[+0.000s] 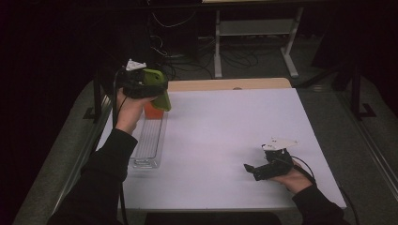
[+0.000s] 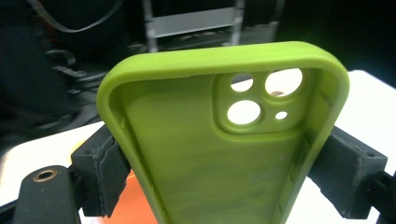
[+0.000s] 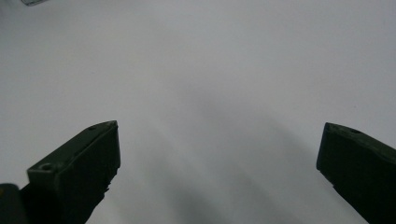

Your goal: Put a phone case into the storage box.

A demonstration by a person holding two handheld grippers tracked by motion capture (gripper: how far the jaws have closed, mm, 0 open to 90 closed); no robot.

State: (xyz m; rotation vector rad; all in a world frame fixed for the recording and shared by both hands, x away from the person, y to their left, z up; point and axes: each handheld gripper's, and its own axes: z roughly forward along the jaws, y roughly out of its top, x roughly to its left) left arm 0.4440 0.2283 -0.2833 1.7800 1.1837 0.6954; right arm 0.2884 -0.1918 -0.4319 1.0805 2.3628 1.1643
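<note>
One green phone case pinched by its long edges in the left gripper, lifted clear of the counter, above an orange object and the far end of a clear tray. Could slip or twist out, soft rim flexing under the pads. Right gripper spread wide, empty, low over bare counter, well apart. Count: one case, one tray, one orange object, two grippers.

The right gripper has its two black jaws standing wide apart, with nothing between them. Beyond them lies the bare white counter (evenly lit, with a soft shadow between the jaws). A small pale object is cut off at the top left edge, too little of it visible to identify.
</note>
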